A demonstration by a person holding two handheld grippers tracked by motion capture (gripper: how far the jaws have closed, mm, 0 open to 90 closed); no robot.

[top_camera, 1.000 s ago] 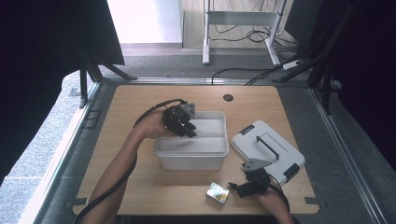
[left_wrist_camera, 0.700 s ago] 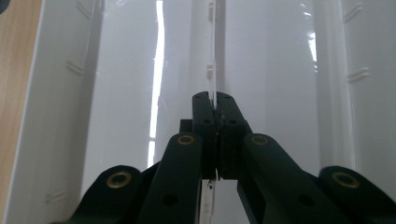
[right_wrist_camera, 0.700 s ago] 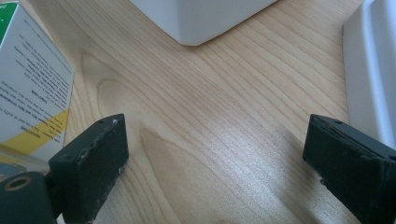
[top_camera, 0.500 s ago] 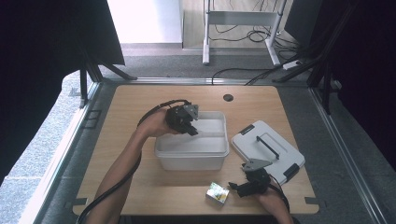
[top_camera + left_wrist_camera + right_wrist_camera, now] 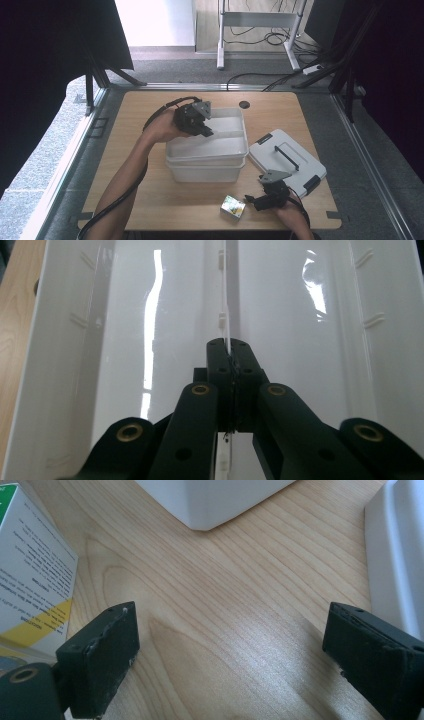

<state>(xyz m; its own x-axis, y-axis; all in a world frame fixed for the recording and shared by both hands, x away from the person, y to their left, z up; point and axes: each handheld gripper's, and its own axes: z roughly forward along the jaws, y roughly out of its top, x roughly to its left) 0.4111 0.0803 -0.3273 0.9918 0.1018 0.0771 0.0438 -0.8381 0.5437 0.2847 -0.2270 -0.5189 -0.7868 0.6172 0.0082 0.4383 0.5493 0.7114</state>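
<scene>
While the left gripper (image 5: 230, 357) pinches the bin's thin divider (image 5: 223, 300) (lower edge hidden), the right gripper (image 5: 227, 645) gapes w/ nothing between.

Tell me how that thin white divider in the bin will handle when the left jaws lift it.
The divider looks like a thin plastic sheet, so probably light and somewhat bendy. Its glossy surface may be slippery, though the left gripper is shut on its top edge. It sits between moulded ribs in the bin, so it may bind if tilted.
</scene>
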